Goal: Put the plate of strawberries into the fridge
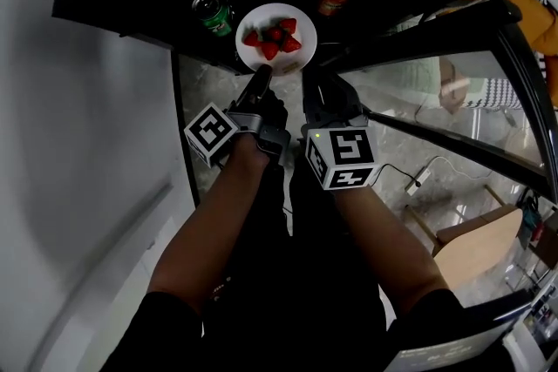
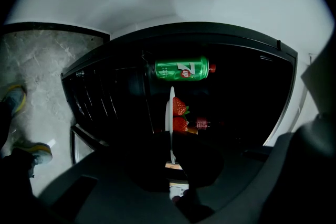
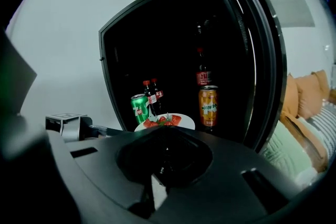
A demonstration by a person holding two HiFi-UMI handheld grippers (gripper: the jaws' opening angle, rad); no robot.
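Hand-held gripper, left (image 1: 260, 83): jaws closed on the near rim of the plate (image 1: 298, 58). In the left gripper view the plate runs edge-on straight into them, so I judge this one carries the load.
Green can (image 1: 212, 13): stands just left of the plate inside the fridge (image 3: 157, 44). The plate's left edge is close to it, so any push inward should go straight, not leftward.
Plate and strawberries (image 1: 272, 37): already within the fridge mouth, between the green can and the orange can (image 3: 208, 106), berries heaped in the middle. Whether the base rests on the shelf I cannot tell.
Step in hand: settling the plate — lower it level until the shelf takes the weight, and only then ease the grip off.
Hand-held gripper, right (image 1: 316, 90): tips sit at the plate's near-right rim. Its jaws are lost in shadow in the right gripper view, so open or closed I cannot tell.
Door (image 3: 265, 60): swung open at the right.
Risk: a tilt toward the gripped rim would likely roll the strawberries off — hold it flat.
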